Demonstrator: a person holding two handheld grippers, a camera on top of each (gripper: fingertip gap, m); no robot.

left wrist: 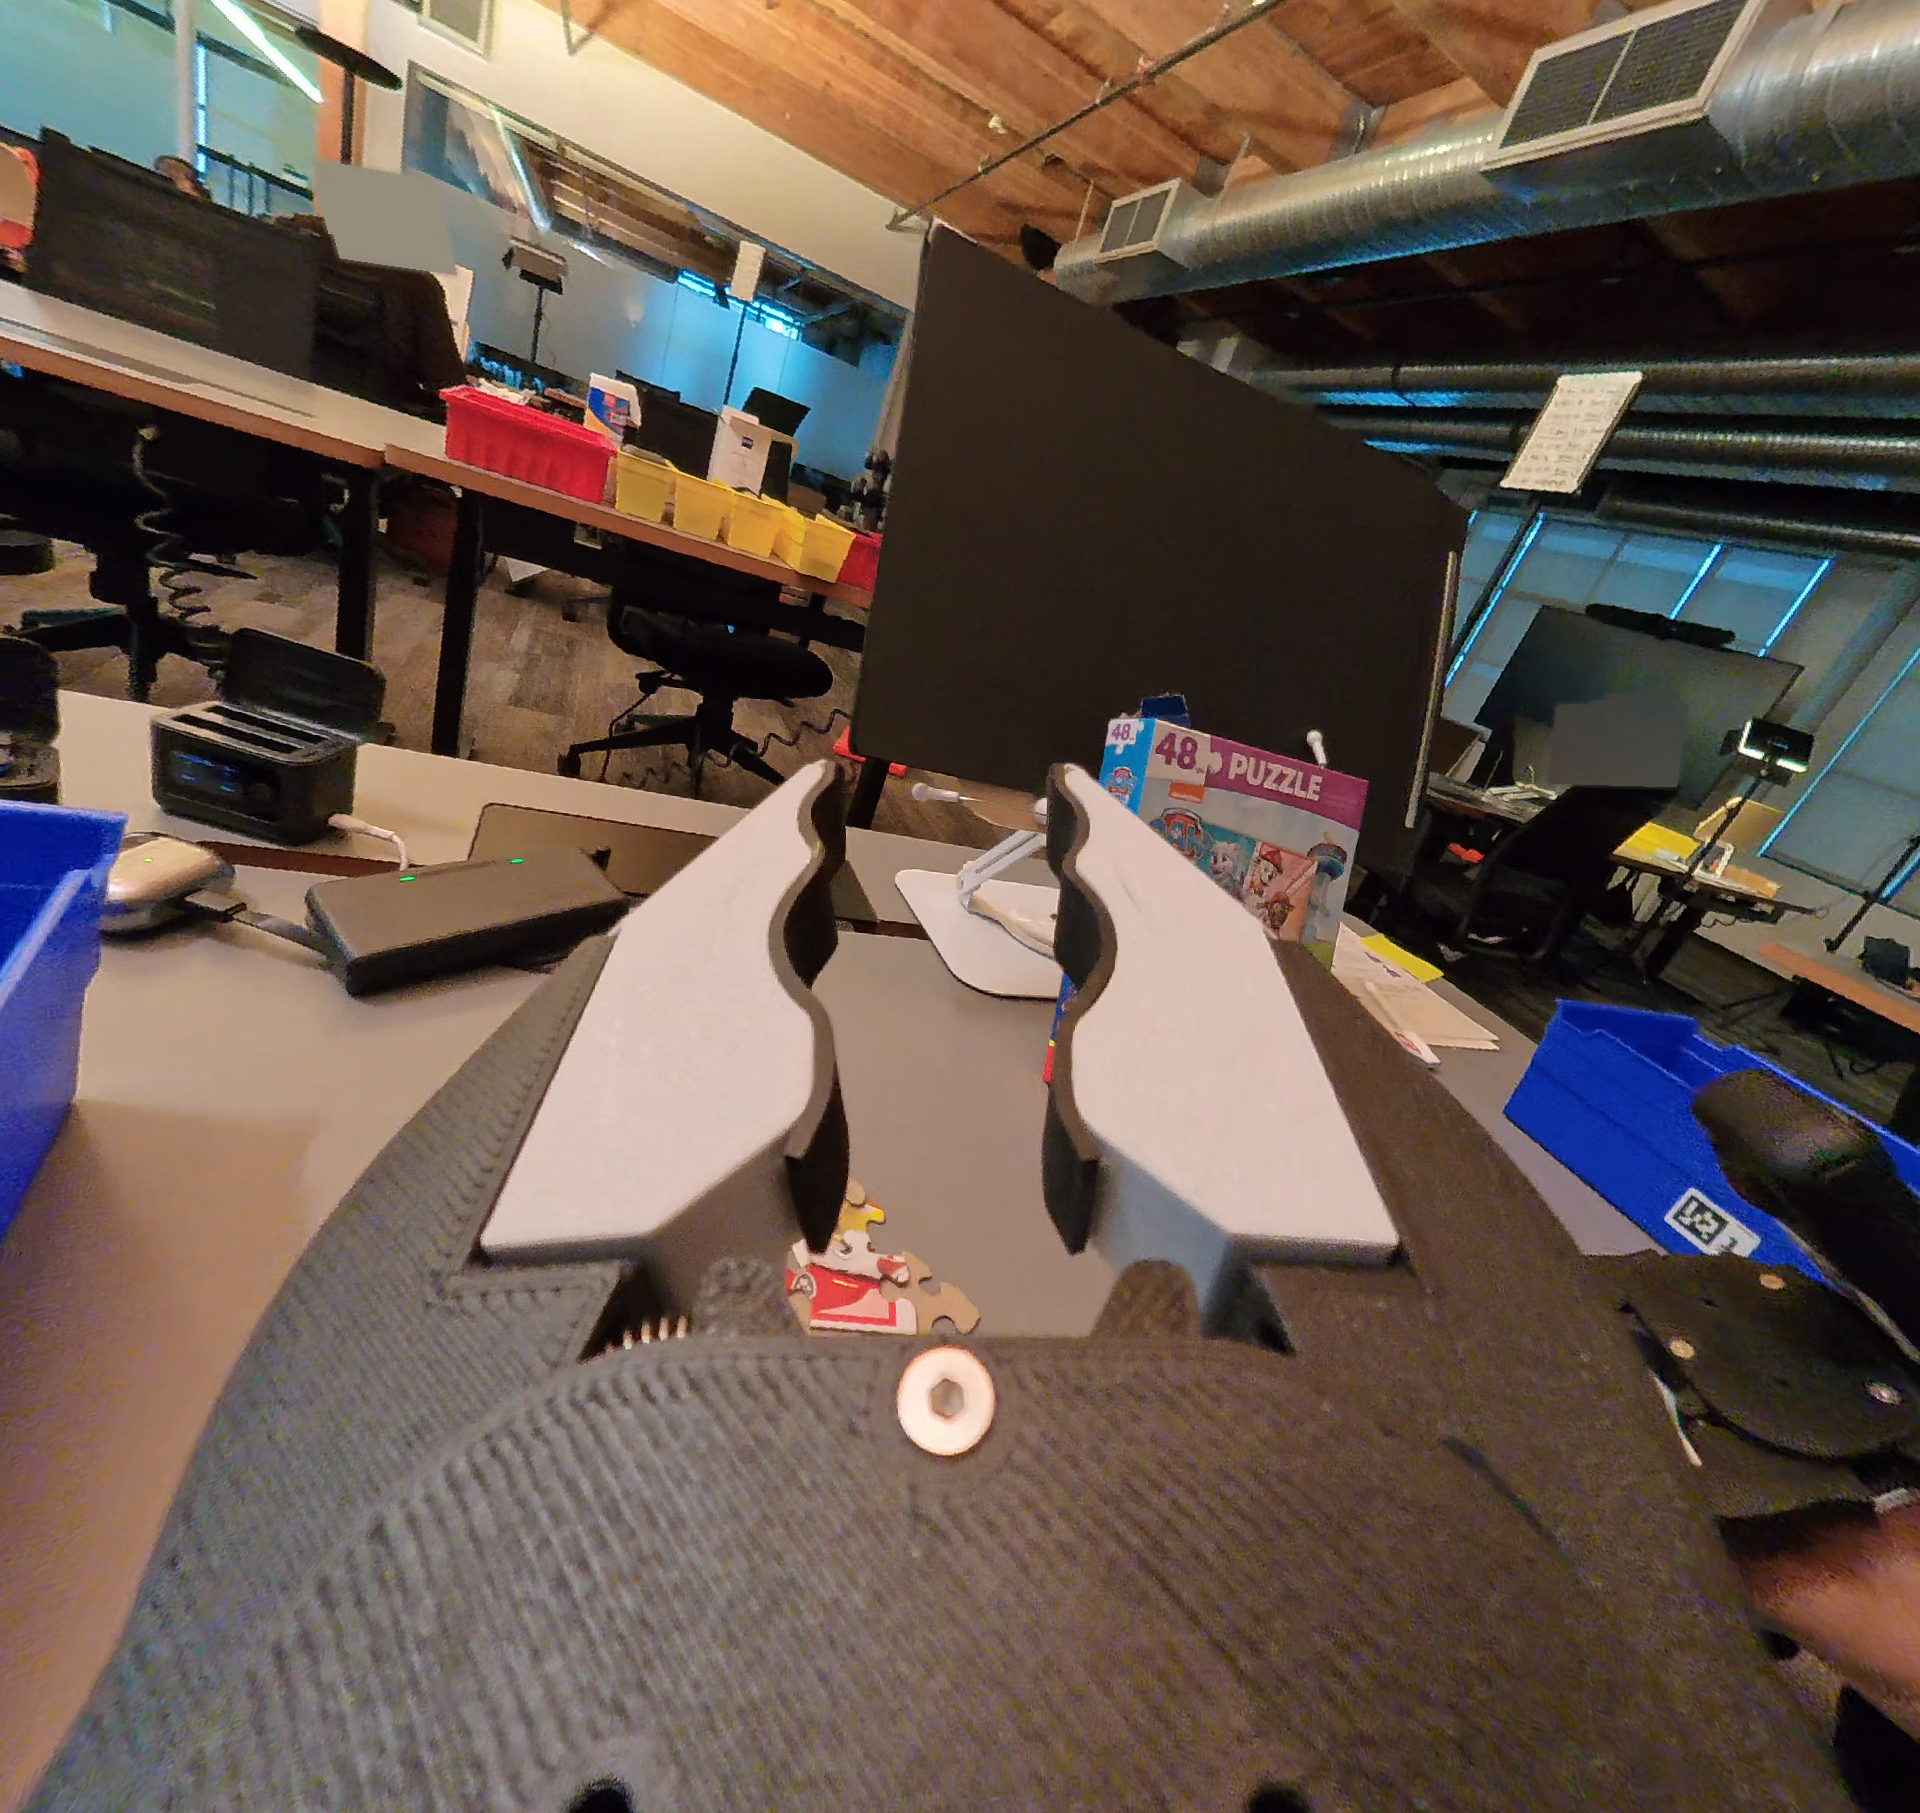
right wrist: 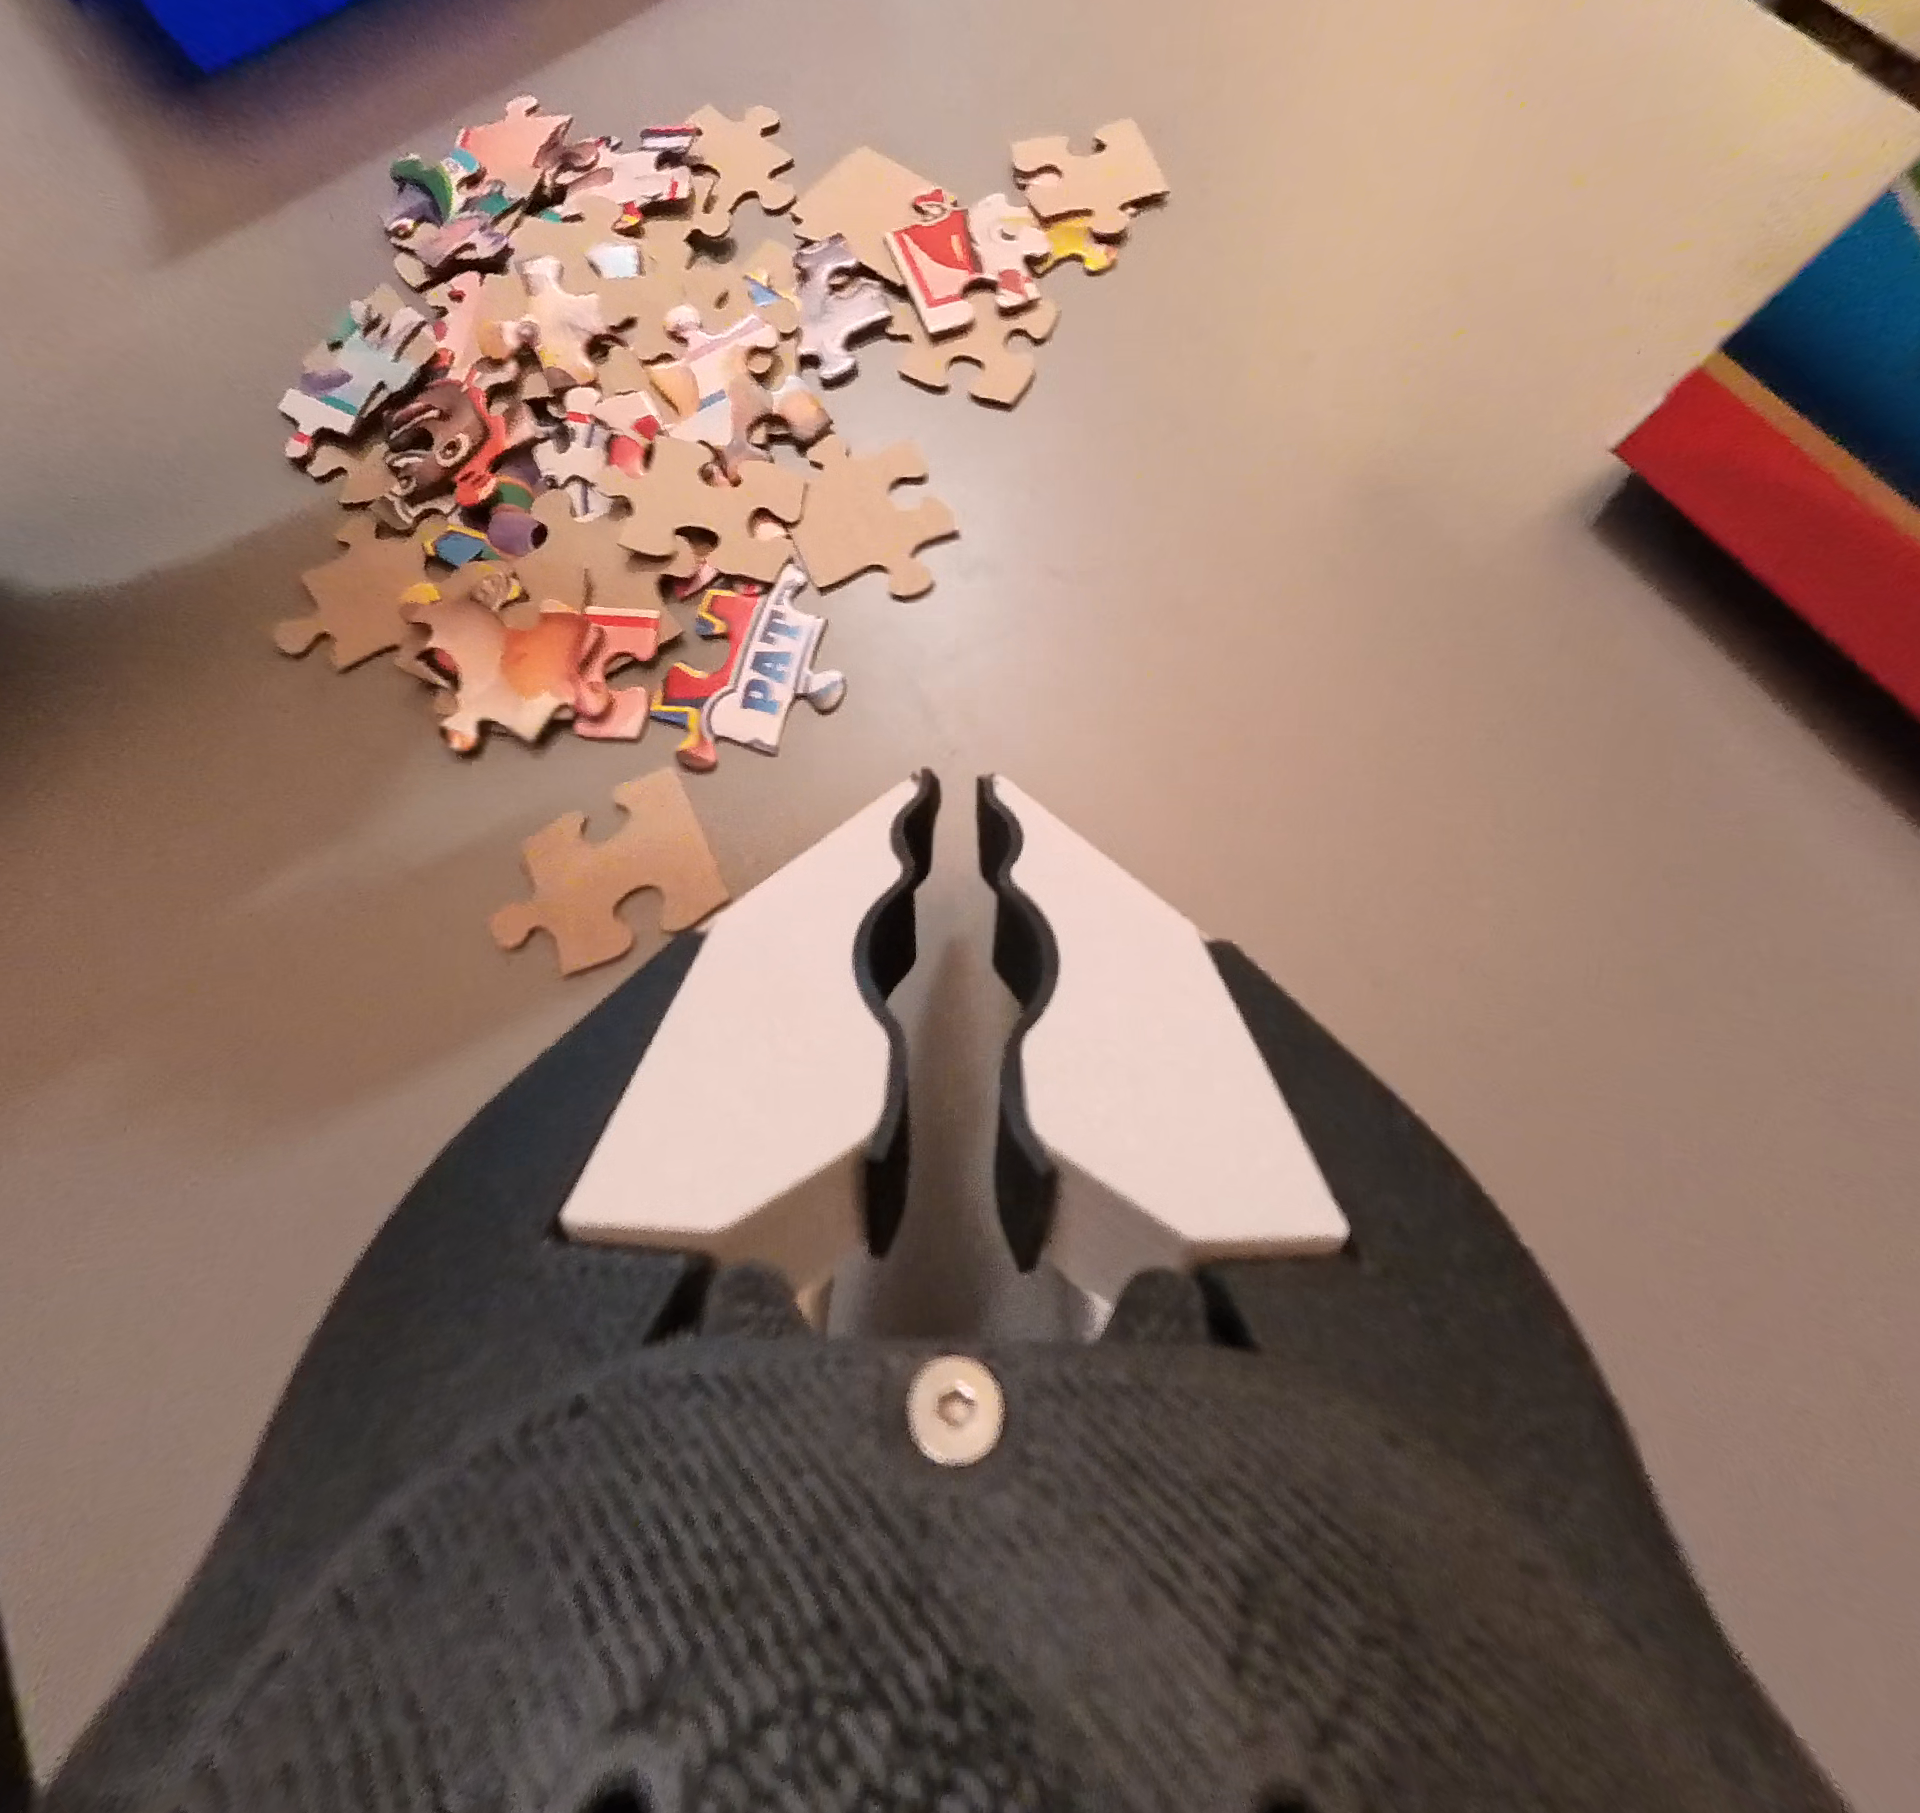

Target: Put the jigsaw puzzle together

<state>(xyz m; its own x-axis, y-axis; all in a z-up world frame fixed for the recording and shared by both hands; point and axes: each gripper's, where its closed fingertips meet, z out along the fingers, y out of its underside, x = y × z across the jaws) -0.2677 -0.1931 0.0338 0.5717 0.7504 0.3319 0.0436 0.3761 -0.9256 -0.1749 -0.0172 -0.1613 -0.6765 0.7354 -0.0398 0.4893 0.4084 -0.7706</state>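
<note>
My left tongs (left wrist: 940,797) are raised off the grey worktop (left wrist: 260,1088) and spread apart with only air between the pads. A few joined puzzle pieces (left wrist: 873,1275) lie flat on the worktop down near the base of the fingers, not touched as far as I can see. Straight ahead there's a white stand (left wrist: 977,922), the puzzle box (left wrist: 1236,838) standing upright just to its right, and a big black panel (left wrist: 1143,537) behind both. A black power bank (left wrist: 457,911) sits off to the left.

Containers: a blue bin (left wrist: 42,963) at the left edge and another blue bin (left wrist: 1621,1088) on the right. I can't tell what's inside either.

My right tongs (right wrist: 956,781) are nearly clenched, just a thin slit, nothing between them, pointing down at bare worktop. The pile of puzzle pieces (right wrist: 623,413) is ahead and left, and one face-down brown piece (right wrist: 613,875) lies just beside the left finger. There's lots of open surface to the right, up to the worktop edge (right wrist: 1714,350).
</note>
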